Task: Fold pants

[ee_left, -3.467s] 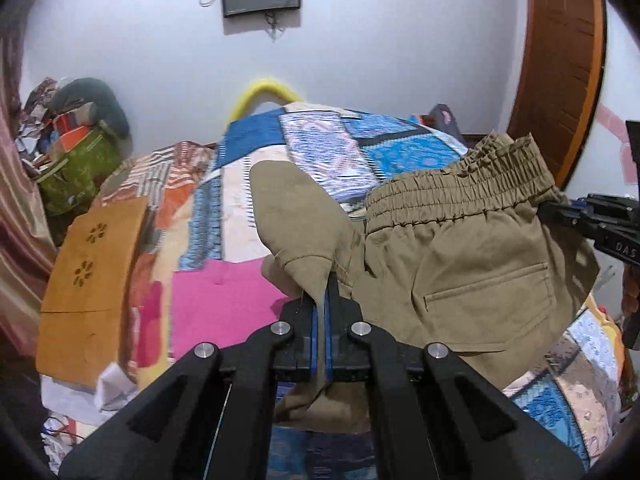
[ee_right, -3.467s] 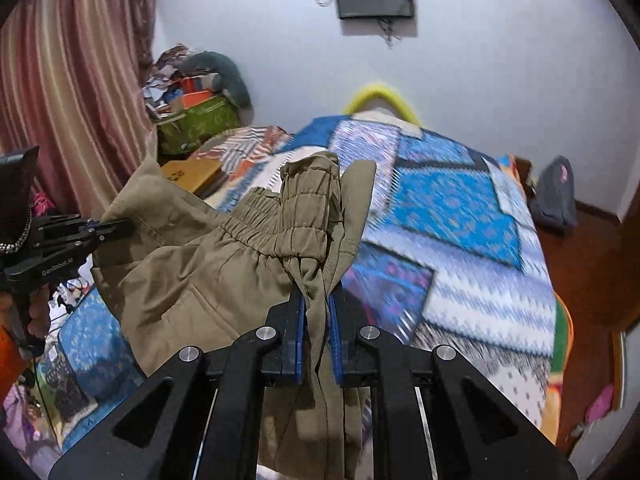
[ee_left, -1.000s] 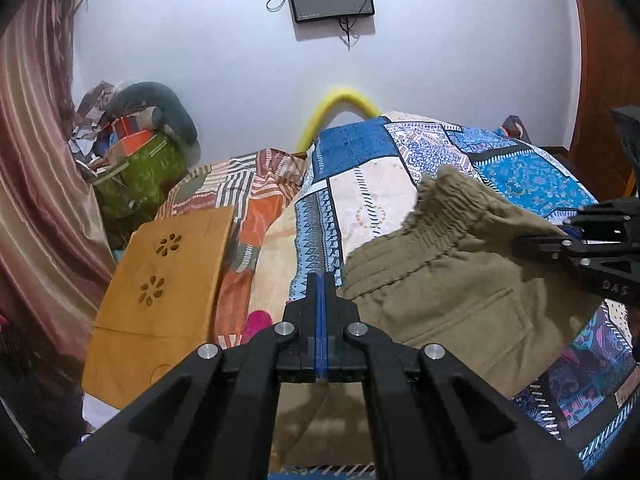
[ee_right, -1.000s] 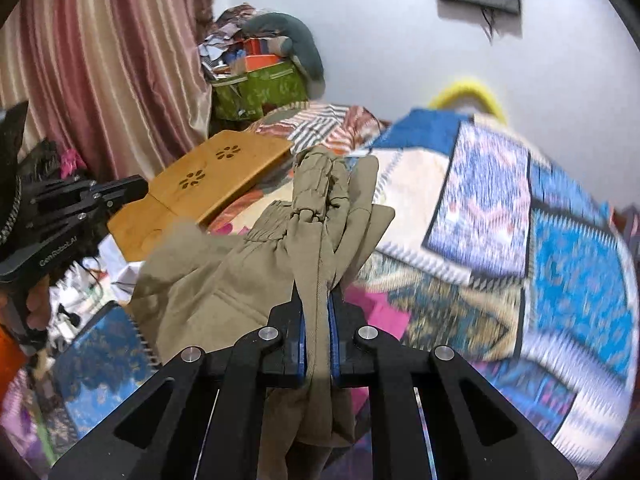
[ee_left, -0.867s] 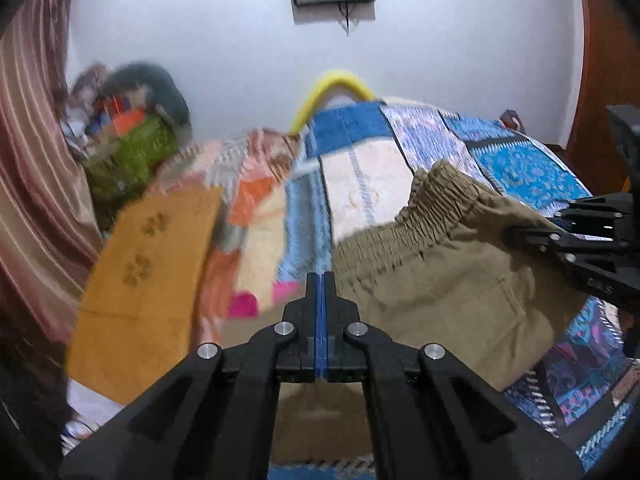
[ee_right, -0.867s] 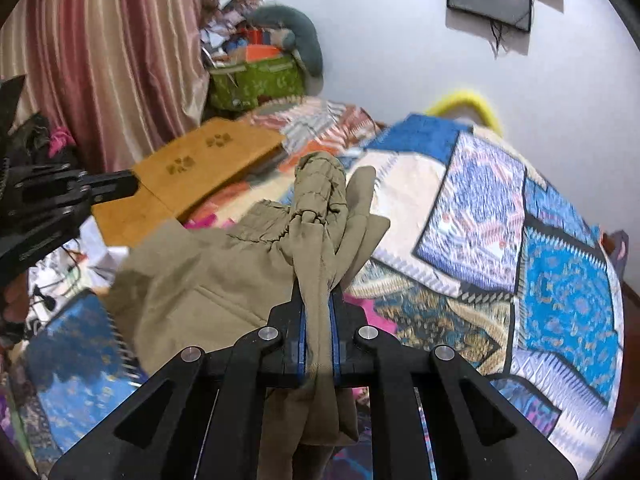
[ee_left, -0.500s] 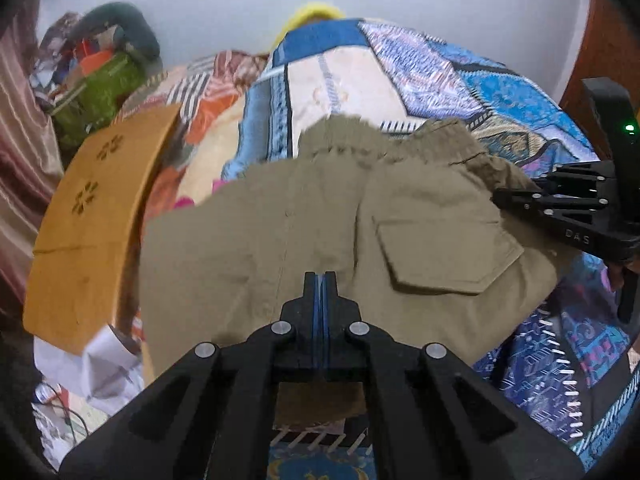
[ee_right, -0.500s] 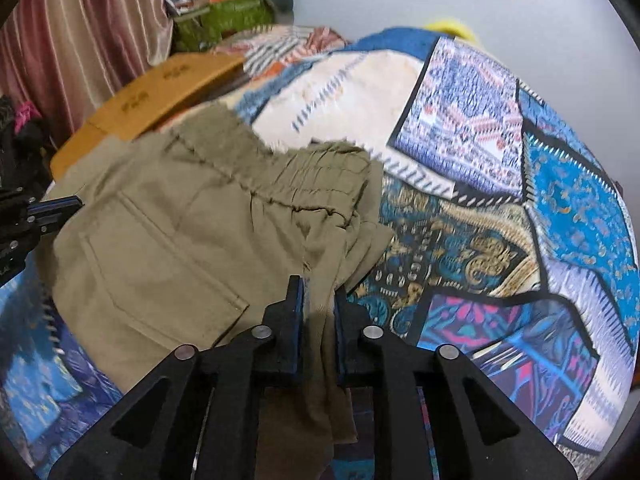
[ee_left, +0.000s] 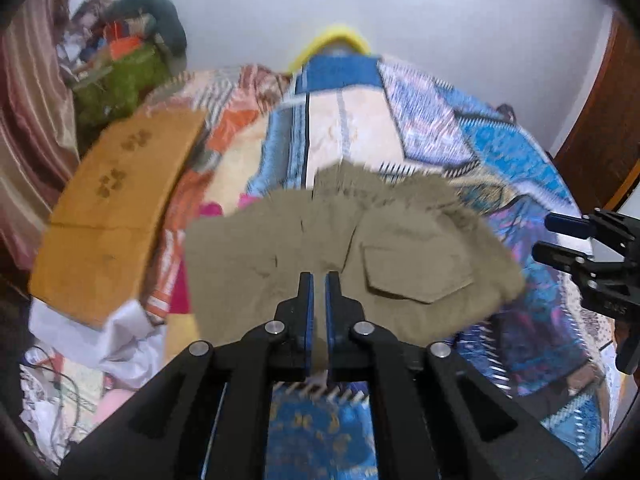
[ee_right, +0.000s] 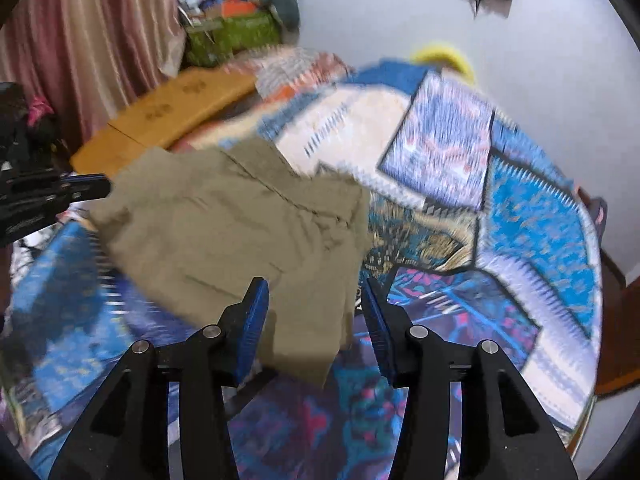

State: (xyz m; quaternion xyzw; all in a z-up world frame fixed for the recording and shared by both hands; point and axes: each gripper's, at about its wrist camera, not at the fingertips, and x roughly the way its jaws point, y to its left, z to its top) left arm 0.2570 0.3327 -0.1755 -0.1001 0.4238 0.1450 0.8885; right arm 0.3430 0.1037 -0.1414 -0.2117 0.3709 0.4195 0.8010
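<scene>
The khaki pants (ee_left: 352, 256) are lying on the patchwork bedspread (ee_left: 516, 152), bunched into a wide lump with the flap pocket (ee_left: 416, 272) facing up and the gathered waistband at 12 o'clock. They look like soft, light cotton – floppy, going to sag and crease wherever they aren't supported. I'd guess the best places to grab are the thick elastic waistband or a hem corner, not the loose middle.

The left gripper (ee_left: 316, 308) has its jaws just starting to part, only a thin slit – cloth shows behind the gap, but I can't tell if it's pinched. The right gripper (ee_right: 314, 328) is opening too, already spread well apart, with the pants' near edge lying loose between the pads. A wooden board (ee_left: 116, 208) sits off at 9 o'clock.
</scene>
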